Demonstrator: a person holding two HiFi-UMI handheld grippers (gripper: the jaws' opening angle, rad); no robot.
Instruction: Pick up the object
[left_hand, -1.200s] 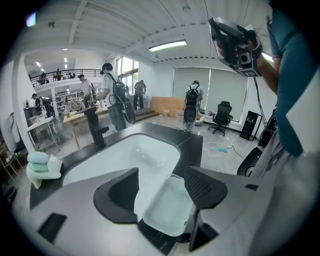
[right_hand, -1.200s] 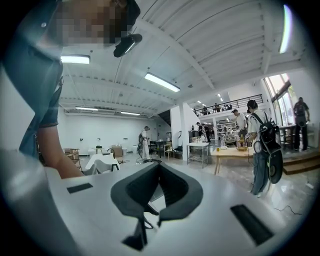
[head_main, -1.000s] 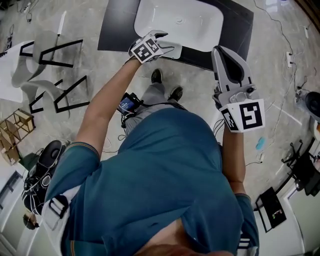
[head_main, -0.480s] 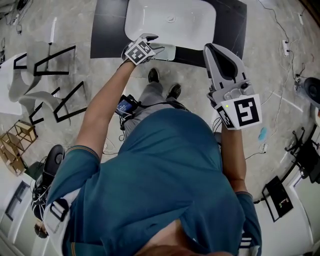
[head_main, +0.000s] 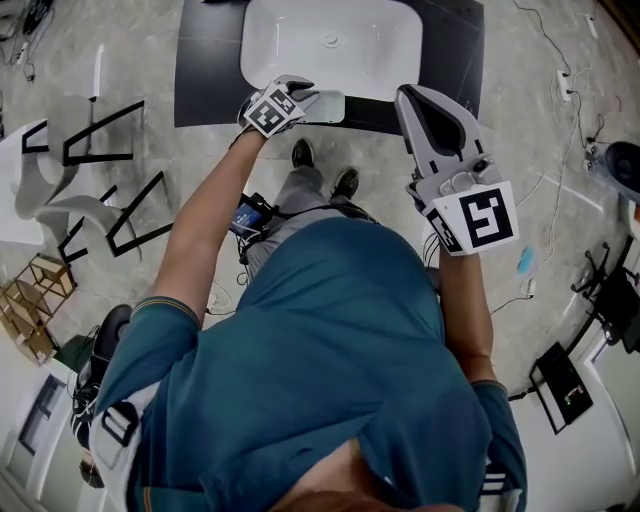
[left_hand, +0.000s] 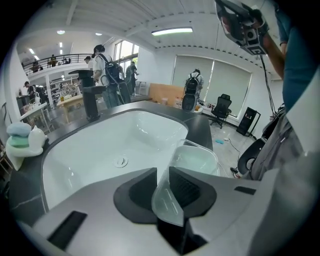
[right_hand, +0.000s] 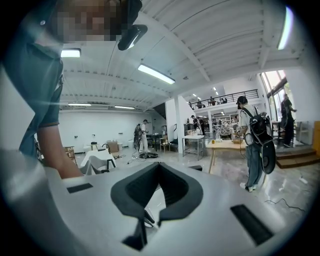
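While your left gripper has just been closing, its pads pinch the near wall of the one clear tub. The tub looks empty and sits at the front rim of the single white basin. Your right gripper is closed on nothing, well apart from both.

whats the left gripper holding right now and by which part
The left gripper, whose jaws have just been closing, grips the clear plastic container by its near wall, beside the sink. The right gripper holds nothing.
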